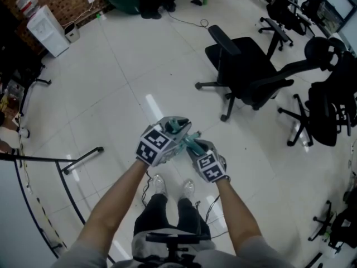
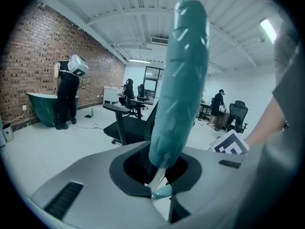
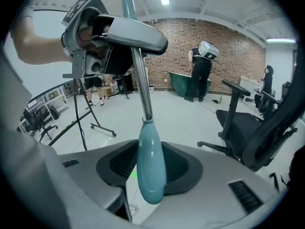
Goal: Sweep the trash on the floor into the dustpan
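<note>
From where I stand, the only print to be made out is the black-and-white square pattern on the left marker cube [image 1: 152, 146] and the right marker cube [image 1: 208, 166]; no words are legible on either. The left gripper [image 2: 159, 173] has its jaws drawn in tight on a thick teal handle [image 2: 183, 80], which stands up out of them. The right gripper [image 3: 151, 171], just beside and slightly below the left, is clamped on a teal grip [image 3: 151, 149]. From the grip a metal shaft [image 3: 139, 75] rises toward the left gripper; whether handle and grip belong to one tool I cannot tell. Ahead of both grippers the pale tiled floor [image 1: 128, 82] lies open. Black office chairs [image 1: 245, 71] crowd the right side ahead, a black stand [image 1: 81, 161] reaches in from the left, and a white cabinet [image 1: 47, 29] stands far off left by the brick wall. The person's shoes [image 1: 159, 184] are just under the grippers. Where the trash and the dustpan lie, no view shows.
</note>
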